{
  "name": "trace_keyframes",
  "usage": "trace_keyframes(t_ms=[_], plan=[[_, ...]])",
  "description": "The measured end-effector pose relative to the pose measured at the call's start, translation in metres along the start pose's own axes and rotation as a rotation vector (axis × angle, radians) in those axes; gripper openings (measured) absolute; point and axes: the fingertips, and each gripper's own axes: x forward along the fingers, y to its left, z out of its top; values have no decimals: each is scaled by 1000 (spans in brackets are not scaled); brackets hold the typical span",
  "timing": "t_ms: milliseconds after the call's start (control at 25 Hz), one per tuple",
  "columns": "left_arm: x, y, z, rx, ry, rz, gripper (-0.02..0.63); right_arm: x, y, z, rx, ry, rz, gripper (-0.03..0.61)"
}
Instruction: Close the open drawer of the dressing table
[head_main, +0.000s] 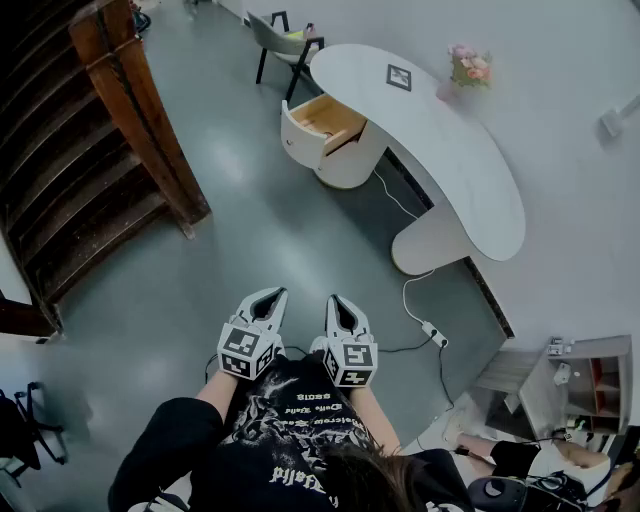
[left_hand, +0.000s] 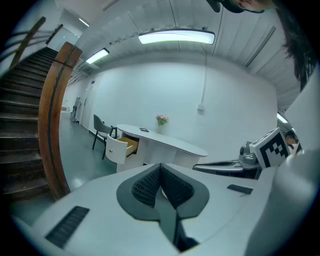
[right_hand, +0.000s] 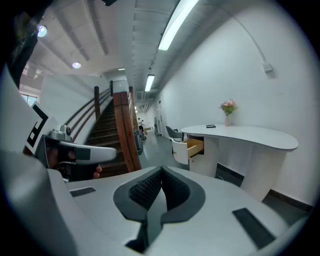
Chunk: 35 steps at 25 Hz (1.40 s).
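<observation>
Drawer (head_main: 322, 122) left pulled out at dressing table (head_main: 470, 185) far end, well ahead; left gripper (head_main: 270, 296), right gripper (head_main: 341, 302) held closed on nothing, equally distant.

You can read no words or numbers here. The white gothic print on your black shirt (head_main: 290, 420) is too distorted to make out. A square marker (head_main: 399, 77), without letters, lies near one end of the dressing table (head_main: 480, 190) top.
</observation>
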Motion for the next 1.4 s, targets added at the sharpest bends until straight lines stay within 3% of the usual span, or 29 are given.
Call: trace_keyframes(t_ms=[360, 880, 1040, 1200, 1400], plan=[[-5, 13, 1, -35, -27, 6, 23, 4, 6, 2, 23, -17, -9, 26], [-7, 46, 3, -88, -52, 81, 23, 28, 7, 12, 64, -45, 78, 26], [7, 55, 4, -99, -53, 114, 23, 47, -4, 16, 54, -41, 107, 26], [25, 54, 13, -156, -75, 89, 23, 69, -17, 18, 27, -4, 130, 26], [63, 67, 31, -158, -78, 117, 23, 106, -39, 40, 23, -1, 170, 26]])
